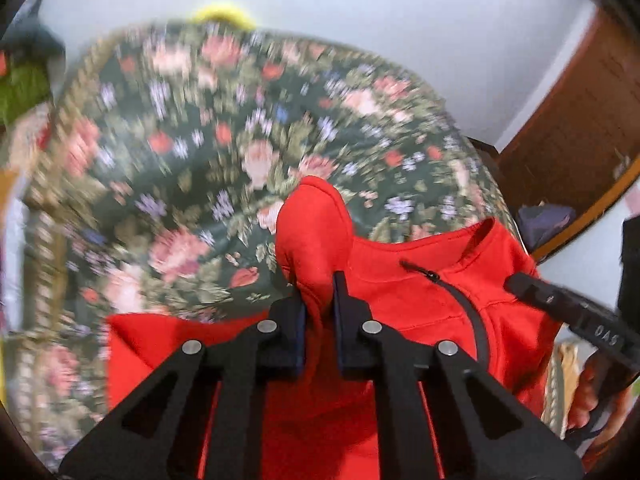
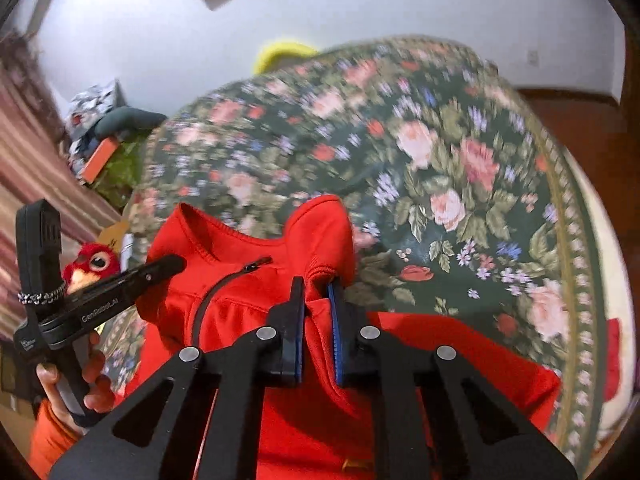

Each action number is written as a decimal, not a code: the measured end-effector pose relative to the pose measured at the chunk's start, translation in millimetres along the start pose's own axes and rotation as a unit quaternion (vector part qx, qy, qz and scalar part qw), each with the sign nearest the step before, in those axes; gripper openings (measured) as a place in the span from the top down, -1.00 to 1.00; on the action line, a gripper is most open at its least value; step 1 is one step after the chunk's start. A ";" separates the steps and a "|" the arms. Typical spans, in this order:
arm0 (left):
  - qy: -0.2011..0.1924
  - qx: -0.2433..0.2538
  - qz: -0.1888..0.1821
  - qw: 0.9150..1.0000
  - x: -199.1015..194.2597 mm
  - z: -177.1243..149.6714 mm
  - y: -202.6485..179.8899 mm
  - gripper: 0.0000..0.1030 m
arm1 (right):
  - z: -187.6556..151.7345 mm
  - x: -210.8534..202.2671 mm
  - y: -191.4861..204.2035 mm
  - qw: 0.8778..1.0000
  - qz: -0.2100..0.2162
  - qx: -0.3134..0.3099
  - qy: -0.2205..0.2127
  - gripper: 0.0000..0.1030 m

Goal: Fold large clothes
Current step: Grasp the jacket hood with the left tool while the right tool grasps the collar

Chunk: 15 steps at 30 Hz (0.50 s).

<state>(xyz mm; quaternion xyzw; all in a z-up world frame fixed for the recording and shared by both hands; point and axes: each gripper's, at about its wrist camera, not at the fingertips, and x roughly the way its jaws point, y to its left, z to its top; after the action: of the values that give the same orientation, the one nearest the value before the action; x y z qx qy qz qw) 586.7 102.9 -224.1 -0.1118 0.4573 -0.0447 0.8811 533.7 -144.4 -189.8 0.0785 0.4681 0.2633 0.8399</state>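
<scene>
A red zip-neck top point(image 1: 420, 308) with a black zipper point(image 1: 464, 300) is spread over a floral bedspread, its collar toward the far side. My left gripper point(image 1: 320, 286) is shut on a raised fold of red fabric beside the collar. My right gripper point(image 2: 315, 284) is shut on a matching fold of the top point(image 2: 240, 312) on the collar's other side. Each wrist view shows the other gripper from the side: a right finger point(image 1: 532, 290) and a left finger point(image 2: 160, 268) reach the red cloth. The views are blurred.
The dark green floral bedspread point(image 1: 200, 140) point(image 2: 440, 160) fills the far side. Brown wooden furniture point(image 1: 580, 120) stands at the right. A red plush bird point(image 2: 90, 264), a hand point(image 2: 92, 384) on the left gripper's handle and clutter point(image 2: 100, 152) are at the left.
</scene>
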 end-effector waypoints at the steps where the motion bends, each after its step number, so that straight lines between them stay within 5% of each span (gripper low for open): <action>1: -0.011 0.012 0.006 1.000 -16.5 -2.0 -7.0 0.81 | -3.3 -15.1 9.7 1.000 -0.002 -0.012 -0.011 0.82; 8: -0.052 0.069 0.008 0.996 -111.1 -39.2 -33.3 0.81 | -46.3 -95.6 49.7 0.997 0.008 -0.057 -0.045 0.82; 15: -0.050 0.116 0.021 0.992 -168.3 -114.1 -52.2 0.81 | -111.0 -127.5 66.7 0.998 0.018 -0.062 -0.022 0.85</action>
<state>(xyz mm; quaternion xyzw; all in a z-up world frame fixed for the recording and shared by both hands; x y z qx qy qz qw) 397.6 64.9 -141.3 -0.0011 0.4063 -0.0735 0.9108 363.3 -166.3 -130.5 0.0406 0.4306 0.3054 0.8483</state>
